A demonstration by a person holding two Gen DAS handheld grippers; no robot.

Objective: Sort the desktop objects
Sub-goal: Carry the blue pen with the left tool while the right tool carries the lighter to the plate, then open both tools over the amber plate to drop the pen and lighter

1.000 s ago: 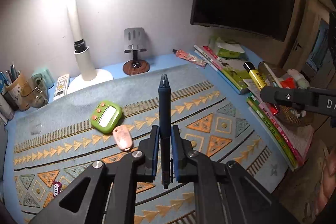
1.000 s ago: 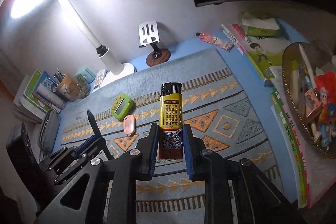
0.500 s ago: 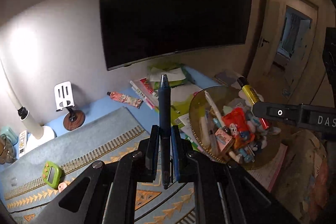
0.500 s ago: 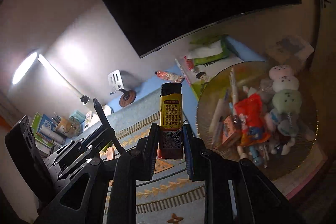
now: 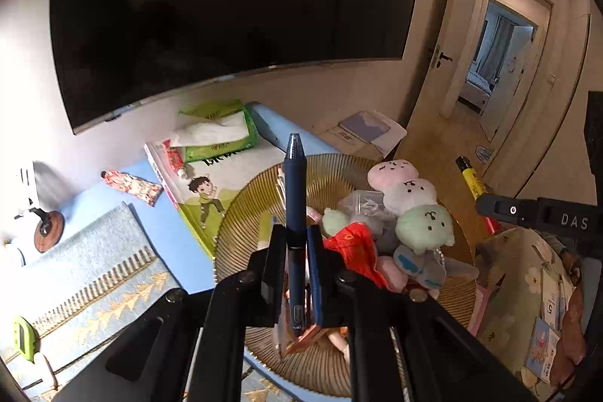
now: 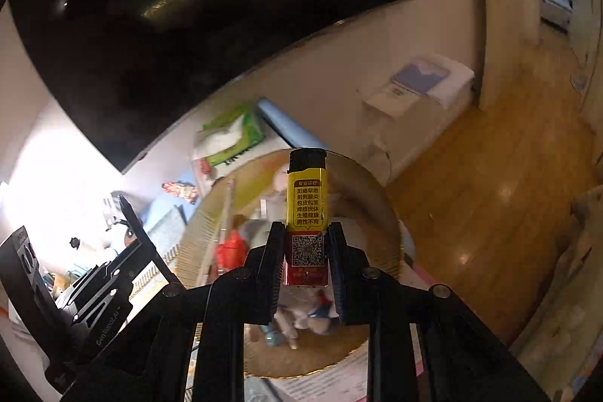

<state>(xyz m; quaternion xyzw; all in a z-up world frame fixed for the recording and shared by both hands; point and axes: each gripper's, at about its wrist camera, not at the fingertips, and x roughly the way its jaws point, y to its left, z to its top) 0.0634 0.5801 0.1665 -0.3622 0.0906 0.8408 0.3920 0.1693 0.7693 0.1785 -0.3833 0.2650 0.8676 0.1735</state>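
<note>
- Pen (image 5: 295, 213): lower barrel hidden between the left gripper (image 5: 294, 268) fingers; tip end not visible.
- Lighter (image 6: 306, 213): base masked by the right gripper (image 6: 305, 264) fingers; printed text too small to read.
- Gold bowl (image 6: 380, 213): contents beyond the right gripper blurred, items not identifiable; near rim hidden under the gripper body.
- Green timer (image 5: 23, 334): far left of the left gripper, cut by the frame edge.
- Phone stand (image 5: 45, 213): top washed out by glare.
</note>
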